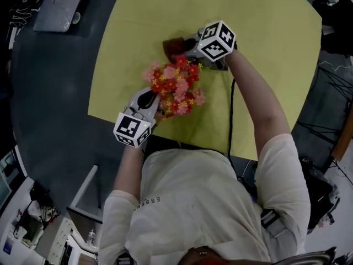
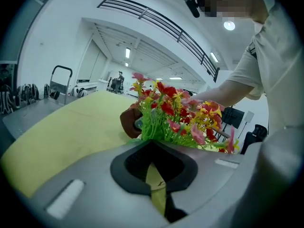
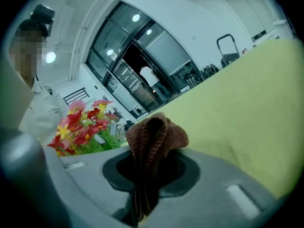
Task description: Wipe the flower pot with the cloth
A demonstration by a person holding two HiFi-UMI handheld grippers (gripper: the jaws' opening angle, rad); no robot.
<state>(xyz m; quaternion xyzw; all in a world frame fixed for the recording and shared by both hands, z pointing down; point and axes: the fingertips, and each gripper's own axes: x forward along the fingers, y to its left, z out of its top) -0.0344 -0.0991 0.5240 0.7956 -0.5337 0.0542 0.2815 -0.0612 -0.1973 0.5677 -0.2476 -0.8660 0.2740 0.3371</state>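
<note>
Two grippers flank the flowers (image 1: pixel 176 87) at the middle of a yellow mat (image 1: pixel 265 65). The right gripper (image 1: pixel 187 47) is on the far side, jaws clamped on a brown cloth (image 3: pixel 154 137) bunched above them. The left gripper (image 1: pixel 148 99) is on the near side, jaws closed on a thin yellow strip (image 2: pixel 156 182) at the stems' foot. Blooms hide the flower pot in every view. The mat lies on a dark table (image 1: pixel 49 93); a laptop (image 1: pixel 58 4) sits well apart, far left.

Both arms reach forward, the right stretched further. The grey left gripper (image 1: pixel 156 110) sits at the near side of the red-and-pink flower bunch (image 1: pixel 175 84), its jaws pinching a thin yellowish strip (image 2: pixel 156 186). The grey right gripper (image 1: pixel 186 49) is at the bunch's far side, clamping a brown knitted cloth (image 3: pixel 153 137).
</note>
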